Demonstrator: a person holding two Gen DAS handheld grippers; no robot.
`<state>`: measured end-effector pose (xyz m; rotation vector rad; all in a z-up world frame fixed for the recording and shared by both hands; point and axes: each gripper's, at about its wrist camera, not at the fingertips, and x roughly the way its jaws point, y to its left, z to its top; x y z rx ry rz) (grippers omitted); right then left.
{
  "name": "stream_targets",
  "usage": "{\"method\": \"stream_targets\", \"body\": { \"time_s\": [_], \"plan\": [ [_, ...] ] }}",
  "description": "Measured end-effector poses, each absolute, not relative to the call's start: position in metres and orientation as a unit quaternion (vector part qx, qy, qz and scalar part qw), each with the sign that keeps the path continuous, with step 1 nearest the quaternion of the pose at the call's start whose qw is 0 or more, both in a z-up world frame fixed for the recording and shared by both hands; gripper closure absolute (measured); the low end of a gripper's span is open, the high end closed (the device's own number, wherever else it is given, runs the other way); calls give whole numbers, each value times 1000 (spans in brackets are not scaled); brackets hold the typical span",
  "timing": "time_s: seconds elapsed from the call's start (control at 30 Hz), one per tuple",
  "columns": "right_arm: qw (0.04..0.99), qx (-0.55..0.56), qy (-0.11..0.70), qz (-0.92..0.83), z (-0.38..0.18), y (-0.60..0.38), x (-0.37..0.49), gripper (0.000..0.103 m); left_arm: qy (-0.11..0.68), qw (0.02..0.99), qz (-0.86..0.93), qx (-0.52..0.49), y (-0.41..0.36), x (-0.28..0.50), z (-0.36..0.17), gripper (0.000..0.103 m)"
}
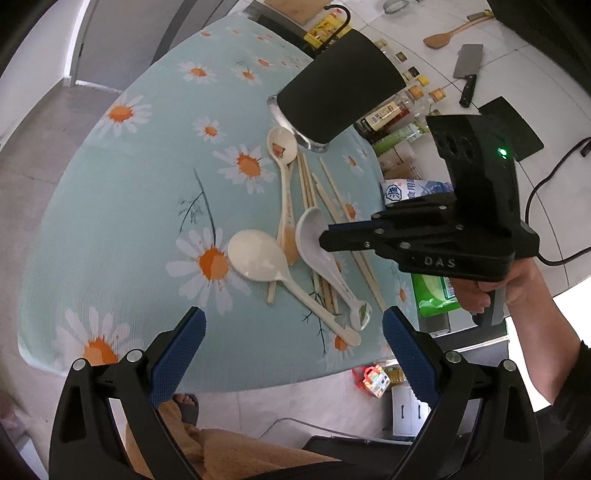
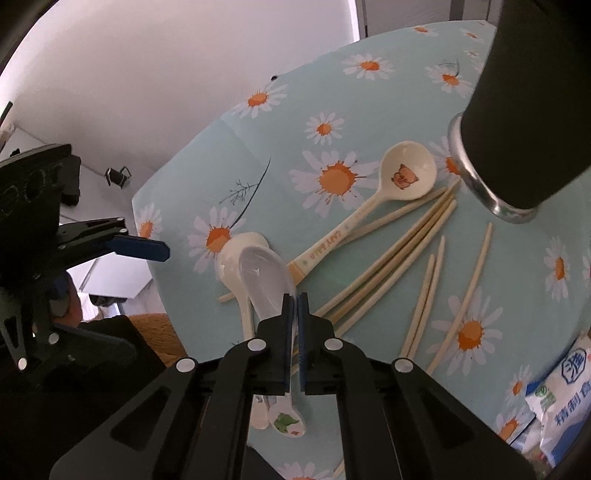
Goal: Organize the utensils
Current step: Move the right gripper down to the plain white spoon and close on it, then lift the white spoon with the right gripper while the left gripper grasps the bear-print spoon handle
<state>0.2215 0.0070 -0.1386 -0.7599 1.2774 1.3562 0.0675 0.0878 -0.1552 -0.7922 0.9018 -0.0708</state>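
A pile of utensils lies on the daisy-print tablecloth (image 1: 147, 206). It holds a cream spoon with a pig picture (image 1: 282, 147) (image 2: 406, 173), a plain cream spoon (image 1: 255, 254) (image 2: 231, 258), a white soup spoon (image 1: 312, 232) (image 2: 264, 277) and several chopsticks (image 1: 334, 199) (image 2: 402, 254). My right gripper (image 2: 295, 299) (image 1: 325, 240) points steeply down, shut on the rim of the white soup spoon's bowl. My left gripper (image 1: 293, 323) hovers open near the table's front edge, with nothing between its fingers. A black cup with a metal rim (image 1: 340, 85) (image 2: 517, 110) stands behind the pile.
Bottles (image 1: 399, 110), a cleaver (image 1: 467, 70) and a wooden spatula (image 1: 450, 35) sit on the white surface beyond the table. A salt bag (image 2: 561, 387) lies at the table's right edge. A slippered foot (image 1: 186, 404) shows below the front edge.
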Motion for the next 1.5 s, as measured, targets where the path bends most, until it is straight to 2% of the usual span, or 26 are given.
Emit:
{"method": "stream_targets", "body": {
  "time_s": [0.23,0.47,0.6,0.63,0.77,0.8,0.87,0.93,1.1,1.3,1.37,1.43,1.5],
  "plan": [
    [580,-270,536,550,-110,-22,245,99,427,831,-49,-353,96,86,-146,11],
    [644,-183,537,514,-81,-63,270,100,442,832,-70,-329,110,126,-139,23],
    [675,-142,535,488,-66,-87,281,100,461,825,-89,-314,111,154,-140,32],
    [680,-131,535,484,-63,-91,282,100,468,824,-90,-305,111,163,-141,38],
    [702,-90,531,465,-50,-108,285,100,511,810,-74,-277,111,193,-150,49],
    [708,-81,529,460,-46,-113,286,100,521,807,-67,-271,111,199,-151,55],
    [712,-72,529,455,-48,-113,285,100,529,800,-72,-274,111,209,-154,58],
    [712,-62,528,459,-49,-114,284,100,542,793,-64,-269,110,217,-158,67],
    [707,-43,528,469,-51,-113,286,100,566,781,-51,-260,110,237,-170,70],
    [698,-18,519,492,-52,-118,299,100,589,767,-11,-254,114,254,-180,85],
    [694,-5,513,505,-50,-121,304,100,596,764,3,-246,113,258,-179,85],
    [690,4,510,513,-50,-122,308,100,602,762,17,-238,111,263,-178,92],
    [686,12,508,520,-52,-123,313,100,608,758,26,-235,110,266,-177,94]
  ]
}}
